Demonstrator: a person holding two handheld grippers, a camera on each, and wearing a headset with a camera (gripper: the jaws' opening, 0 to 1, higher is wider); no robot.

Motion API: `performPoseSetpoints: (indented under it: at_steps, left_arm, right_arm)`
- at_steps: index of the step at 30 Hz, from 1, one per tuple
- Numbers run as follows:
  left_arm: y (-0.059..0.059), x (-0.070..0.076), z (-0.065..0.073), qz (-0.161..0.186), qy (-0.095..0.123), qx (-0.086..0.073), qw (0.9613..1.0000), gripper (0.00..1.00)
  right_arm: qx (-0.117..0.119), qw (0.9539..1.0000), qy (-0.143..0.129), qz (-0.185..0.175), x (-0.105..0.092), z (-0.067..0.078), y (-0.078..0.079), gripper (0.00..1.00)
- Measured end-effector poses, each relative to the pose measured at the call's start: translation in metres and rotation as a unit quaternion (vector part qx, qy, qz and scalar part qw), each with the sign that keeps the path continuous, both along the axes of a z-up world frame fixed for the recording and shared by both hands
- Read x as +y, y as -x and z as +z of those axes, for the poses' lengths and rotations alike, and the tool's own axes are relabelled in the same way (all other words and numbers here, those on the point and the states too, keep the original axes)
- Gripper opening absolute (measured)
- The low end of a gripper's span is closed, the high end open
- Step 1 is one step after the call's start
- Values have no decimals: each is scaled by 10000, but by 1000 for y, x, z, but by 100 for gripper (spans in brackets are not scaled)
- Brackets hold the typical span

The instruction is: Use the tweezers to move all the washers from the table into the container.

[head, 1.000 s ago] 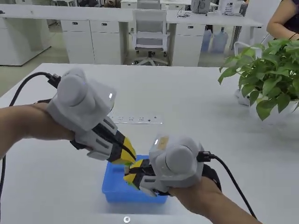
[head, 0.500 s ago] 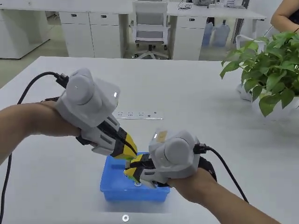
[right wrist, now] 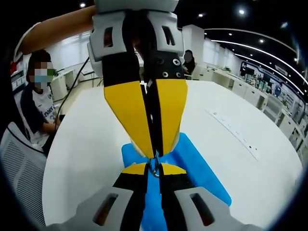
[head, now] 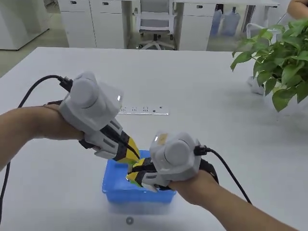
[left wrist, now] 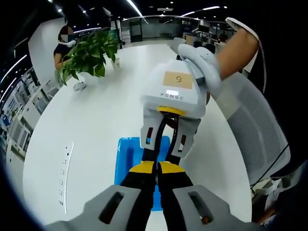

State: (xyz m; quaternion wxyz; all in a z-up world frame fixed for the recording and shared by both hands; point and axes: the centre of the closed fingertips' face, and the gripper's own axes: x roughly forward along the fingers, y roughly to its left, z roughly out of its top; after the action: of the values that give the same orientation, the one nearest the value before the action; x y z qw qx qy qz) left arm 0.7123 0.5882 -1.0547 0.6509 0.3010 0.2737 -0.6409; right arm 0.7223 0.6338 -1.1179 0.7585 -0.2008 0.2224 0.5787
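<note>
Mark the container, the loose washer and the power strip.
container (head: 120, 193), head view, front wall.
washer (head: 129, 220), head view, on its ring.
power strip (head: 144, 110), head view, middle of its top face.

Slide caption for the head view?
The left gripper and right gripper meet tip to tip over the blue container; one washer lies on the table.

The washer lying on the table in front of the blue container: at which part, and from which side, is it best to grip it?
By its rim, from straight above, I would judge: the washer lies flat on the table, apart from the blue container, so its edge is too low to pinch sideways.
</note>
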Motion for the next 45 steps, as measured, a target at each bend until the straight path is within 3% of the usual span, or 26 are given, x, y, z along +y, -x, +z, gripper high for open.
performPoseSetpoints:
  at_steps: [11,21,37,45]
  left_arm:
    - [-2,1,-14,56,22,137,9999,5]
    - [-2,3,-16,73,17,151,9999,5]
    - [6,1,-4,0,-7,64,10000,5]
    - [10,0,9,-4,8,-44,10000,5]
  right_arm:
    - [145,9997,160,78,-2,-16,-1,10]
    - [168,9996,187,95,-2,-19,-1,10]
    - [39,9997,202,112,-5,-7,6,10]
    - [-81,9998,157,93,-8,7,9,10]
